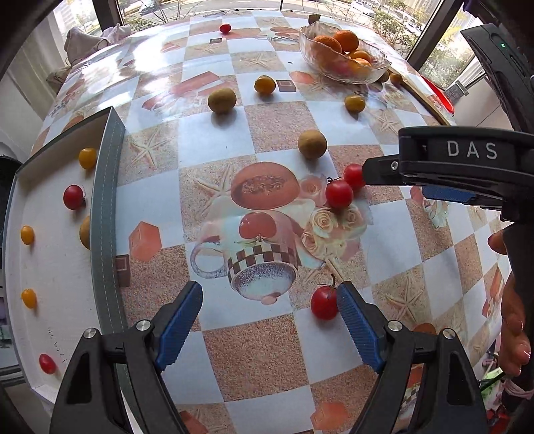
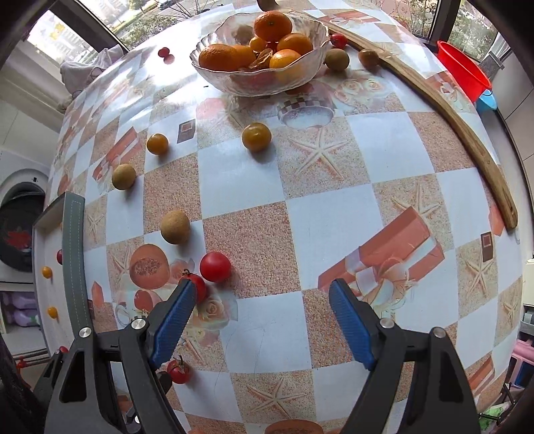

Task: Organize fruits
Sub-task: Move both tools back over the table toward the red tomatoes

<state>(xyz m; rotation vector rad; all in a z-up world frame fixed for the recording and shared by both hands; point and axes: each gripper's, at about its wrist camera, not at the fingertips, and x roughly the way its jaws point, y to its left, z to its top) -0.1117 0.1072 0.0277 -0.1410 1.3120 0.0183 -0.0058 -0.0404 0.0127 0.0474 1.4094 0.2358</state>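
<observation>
My left gripper point(image 1: 269, 312) is open and empty, low over the table; a red cherry tomato point(image 1: 323, 302) lies just inside its right finger. My right gripper point(image 2: 260, 312) is open and empty; it shows in the left wrist view point(image 1: 377, 173) beside two red tomatoes point(image 1: 338, 193). In the right wrist view one of these tomatoes point(image 2: 215, 266) lies ahead and the other point(image 2: 197, 286) touches the left finger. A white tray point(image 1: 60, 273) at left holds several small red and yellow tomatoes. A glass bowl point(image 1: 343, 71) of oranges stands far right.
Loose brownish and yellow fruits lie on the checkered tablecloth: point(image 1: 312, 143), point(image 1: 222, 100), point(image 1: 264, 84), point(image 1: 354, 102). A far red tomato point(image 1: 225, 28) sits near the back edge. A curved wooden strip point(image 2: 467, 133) runs along the table's right edge. A red basin point(image 2: 464, 71) stands beyond it.
</observation>
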